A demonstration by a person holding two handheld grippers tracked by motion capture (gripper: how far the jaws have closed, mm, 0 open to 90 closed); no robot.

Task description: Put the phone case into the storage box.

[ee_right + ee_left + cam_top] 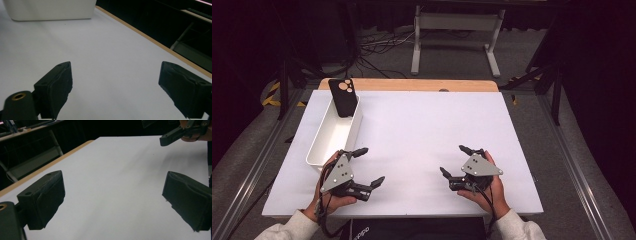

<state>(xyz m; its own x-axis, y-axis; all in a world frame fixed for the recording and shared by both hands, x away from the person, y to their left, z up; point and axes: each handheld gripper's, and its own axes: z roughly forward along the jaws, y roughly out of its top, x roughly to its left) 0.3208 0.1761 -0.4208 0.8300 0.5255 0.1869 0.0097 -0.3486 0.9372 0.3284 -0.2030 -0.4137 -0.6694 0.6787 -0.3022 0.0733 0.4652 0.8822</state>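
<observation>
white table sheet [422,130] | wooden table edge [412,85] | metal stand [457,35] | floor cables [377,47]

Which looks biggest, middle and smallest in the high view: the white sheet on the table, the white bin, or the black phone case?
1. white sheet, by far the biggest, covering most of the table.
2. white bin, long and narrow.
3. black phone case, smallest, leaning in the bin's far end; being farther from the camera may shrink it slightly.

The white table [427,140] is evenly and brightly lit from above — the room around it sinks into near black. Shadows are soft and faint. Both gripper views are grainy, their near jaws slightly blurred — no glare.
</observation>
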